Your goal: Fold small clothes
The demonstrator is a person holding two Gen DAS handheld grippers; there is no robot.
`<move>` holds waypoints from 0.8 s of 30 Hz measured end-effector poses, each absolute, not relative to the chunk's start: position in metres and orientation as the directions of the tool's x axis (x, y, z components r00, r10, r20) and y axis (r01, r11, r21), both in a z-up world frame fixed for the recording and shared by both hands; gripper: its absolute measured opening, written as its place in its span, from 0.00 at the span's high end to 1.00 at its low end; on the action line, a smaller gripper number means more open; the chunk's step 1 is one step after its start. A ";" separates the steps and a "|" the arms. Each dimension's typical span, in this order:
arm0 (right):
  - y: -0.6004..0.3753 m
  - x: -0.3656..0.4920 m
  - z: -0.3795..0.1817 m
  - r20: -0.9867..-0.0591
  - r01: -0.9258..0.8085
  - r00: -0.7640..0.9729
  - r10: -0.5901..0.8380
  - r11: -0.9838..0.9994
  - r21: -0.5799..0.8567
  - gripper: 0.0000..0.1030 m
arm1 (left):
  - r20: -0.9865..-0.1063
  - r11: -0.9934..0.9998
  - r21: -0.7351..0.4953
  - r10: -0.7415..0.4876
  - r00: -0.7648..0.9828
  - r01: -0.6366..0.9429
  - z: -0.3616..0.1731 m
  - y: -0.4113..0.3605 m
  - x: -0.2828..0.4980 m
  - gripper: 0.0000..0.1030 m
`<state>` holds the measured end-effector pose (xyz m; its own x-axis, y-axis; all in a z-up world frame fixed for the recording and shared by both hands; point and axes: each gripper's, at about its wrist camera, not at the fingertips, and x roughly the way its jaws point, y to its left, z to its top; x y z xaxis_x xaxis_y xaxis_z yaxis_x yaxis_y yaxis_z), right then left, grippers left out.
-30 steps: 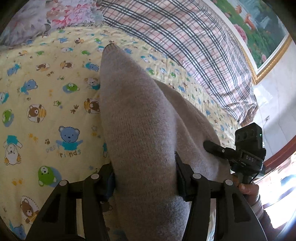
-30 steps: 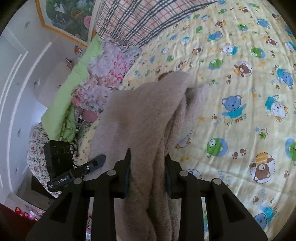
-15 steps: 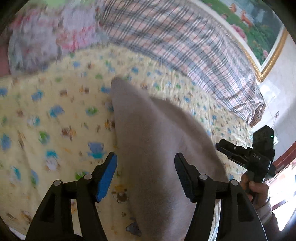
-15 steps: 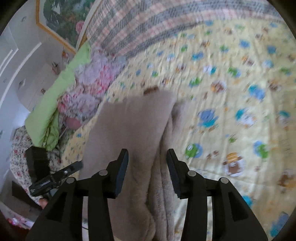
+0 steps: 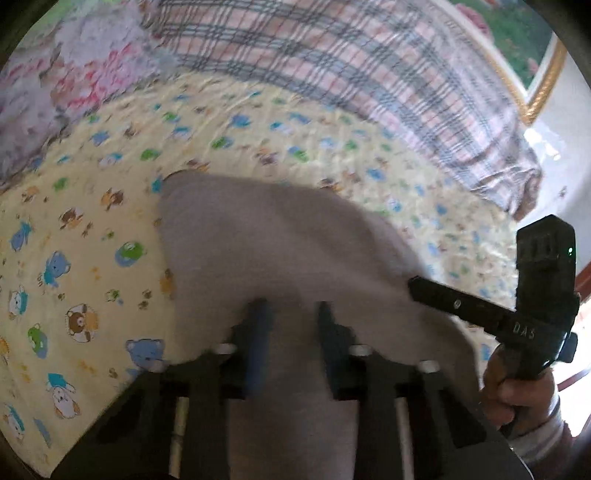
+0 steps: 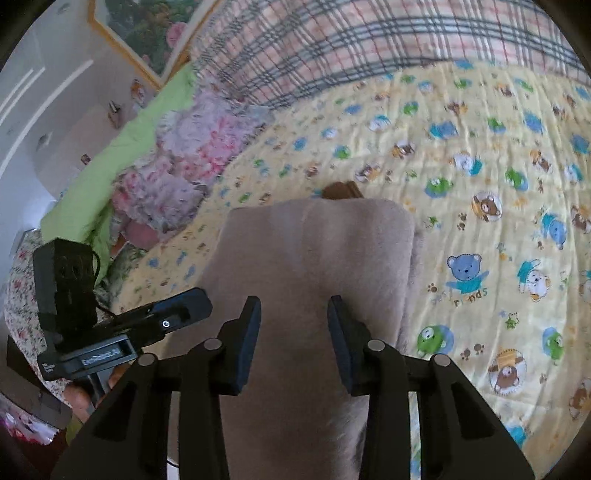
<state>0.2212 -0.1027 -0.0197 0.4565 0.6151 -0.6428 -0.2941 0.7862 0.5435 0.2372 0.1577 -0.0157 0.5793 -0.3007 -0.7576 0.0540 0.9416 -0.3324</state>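
Note:
A folded beige-grey knit garment (image 5: 280, 240) lies on the yellow cartoon-bear bed sheet (image 5: 74, 258). In the left wrist view my left gripper (image 5: 290, 314) hovers over its near part with fingers a short way apart and nothing between them; the view is blurred. In the right wrist view the same garment (image 6: 314, 258) lies flat, a brown tag (image 6: 341, 190) at its far edge. My right gripper (image 6: 293, 314) is open above its near end. Each gripper shows in the other's view: the right gripper (image 5: 480, 306) and the left gripper (image 6: 147, 325).
A pink-and-grey plaid blanket (image 5: 351, 62) lies across the far side of the bed. A floral pillow (image 6: 192, 155) and a green cover (image 6: 110, 162) sit at the left. A framed picture (image 6: 147, 33) hangs on the wall.
Both grippers have let go of the garment and opened. The garment has dropped from a raised drape to lie flat on the sheet. Both grippers have pulled back toward its near end.

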 end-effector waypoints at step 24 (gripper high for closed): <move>-0.172 0.130 -0.003 -0.630 -0.225 0.529 0.568 0.810 0.541 0.65 | -0.754 0.986 -0.144 -0.164 0.636 0.083 -0.003 0.133 0.086 0.36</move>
